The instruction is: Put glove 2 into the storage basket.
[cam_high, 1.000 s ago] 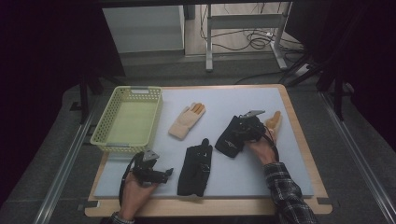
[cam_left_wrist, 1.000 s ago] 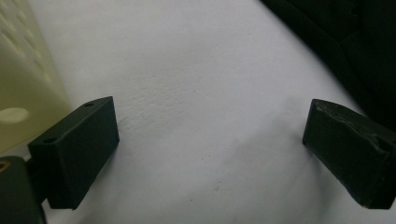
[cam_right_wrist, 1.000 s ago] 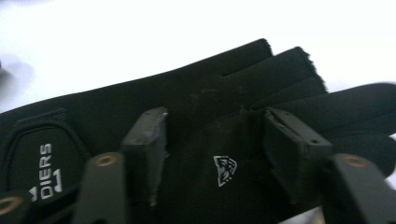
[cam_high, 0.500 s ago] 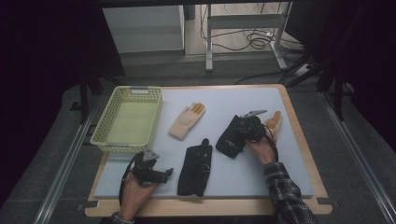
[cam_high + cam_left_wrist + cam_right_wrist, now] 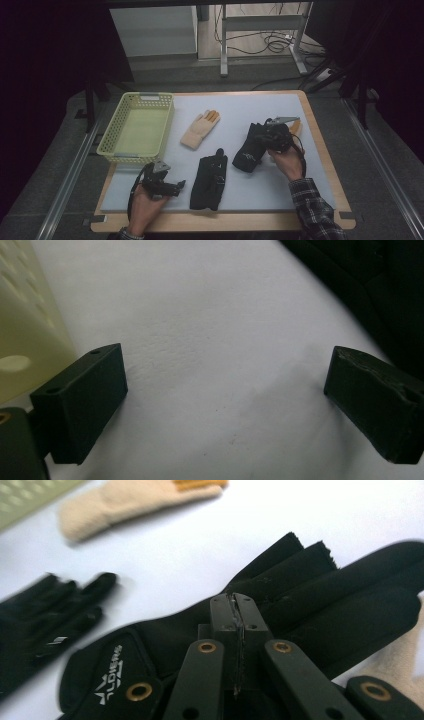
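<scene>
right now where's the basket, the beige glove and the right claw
basket (image 5: 111,144), high view, its left rim
beige glove (image 5: 198,131), high view, its palm
right claw (image 5: 233,611), right gripper view, tips of the shut jaws, pinching the black glove (image 5: 320,605)

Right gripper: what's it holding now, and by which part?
The right gripper pinches the black glove by a thin fold of fabric near its middle; left gripper holds nothing.

Wore a dark plaid sleeve (image 5: 314,212) on the right arm; carried black grippers with brass-ringed screw holes on the right gripper (image 5: 235,611), trailing black cables, grey three-cornered top plates.
</scene>
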`<state>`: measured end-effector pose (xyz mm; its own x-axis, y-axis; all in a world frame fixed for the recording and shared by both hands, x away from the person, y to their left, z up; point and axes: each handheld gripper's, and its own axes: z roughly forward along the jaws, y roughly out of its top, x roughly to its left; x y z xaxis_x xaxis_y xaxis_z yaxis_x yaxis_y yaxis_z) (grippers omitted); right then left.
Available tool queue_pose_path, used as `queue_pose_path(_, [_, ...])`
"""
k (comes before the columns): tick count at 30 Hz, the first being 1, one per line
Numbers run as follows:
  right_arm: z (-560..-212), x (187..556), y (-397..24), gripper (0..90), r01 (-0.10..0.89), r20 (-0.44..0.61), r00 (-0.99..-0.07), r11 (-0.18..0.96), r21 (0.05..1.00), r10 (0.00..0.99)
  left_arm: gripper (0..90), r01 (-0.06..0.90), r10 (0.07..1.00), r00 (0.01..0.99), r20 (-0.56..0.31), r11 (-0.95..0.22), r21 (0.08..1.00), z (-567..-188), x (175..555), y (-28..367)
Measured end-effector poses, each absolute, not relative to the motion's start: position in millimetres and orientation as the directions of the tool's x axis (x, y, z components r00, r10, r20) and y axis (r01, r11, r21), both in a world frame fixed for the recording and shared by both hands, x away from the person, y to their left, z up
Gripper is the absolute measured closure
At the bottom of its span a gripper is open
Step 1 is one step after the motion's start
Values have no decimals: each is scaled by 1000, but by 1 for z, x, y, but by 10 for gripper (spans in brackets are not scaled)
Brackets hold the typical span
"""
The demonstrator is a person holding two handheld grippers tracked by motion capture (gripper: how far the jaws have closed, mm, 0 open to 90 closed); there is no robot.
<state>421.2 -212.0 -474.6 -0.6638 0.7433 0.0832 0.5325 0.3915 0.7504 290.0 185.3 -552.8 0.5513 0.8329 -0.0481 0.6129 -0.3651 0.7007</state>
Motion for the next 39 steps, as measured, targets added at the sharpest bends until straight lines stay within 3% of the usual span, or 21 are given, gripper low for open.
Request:
queue_pose_path(10, [-445,393,-203,884,488,114,-720,383,784,685,41,612,832,553,-46,-368,701,-553,290,185])
queue_pose_path(21, [-421,349,-154,883,448,187,-812,384,808,553,41,613,833,551,-50,-363,702,-553,290,185])
queue_pose_path(29, [-453,336,-99,882,469,236,-835,421,776,497,41,613,833,550,-51,-362,702,-553,290,185])
queue_pose_path(39, [-496,339,-86,862,498,218,-820,472,728,529,40,614,833,551,-47,-366,699,-553,290,185])
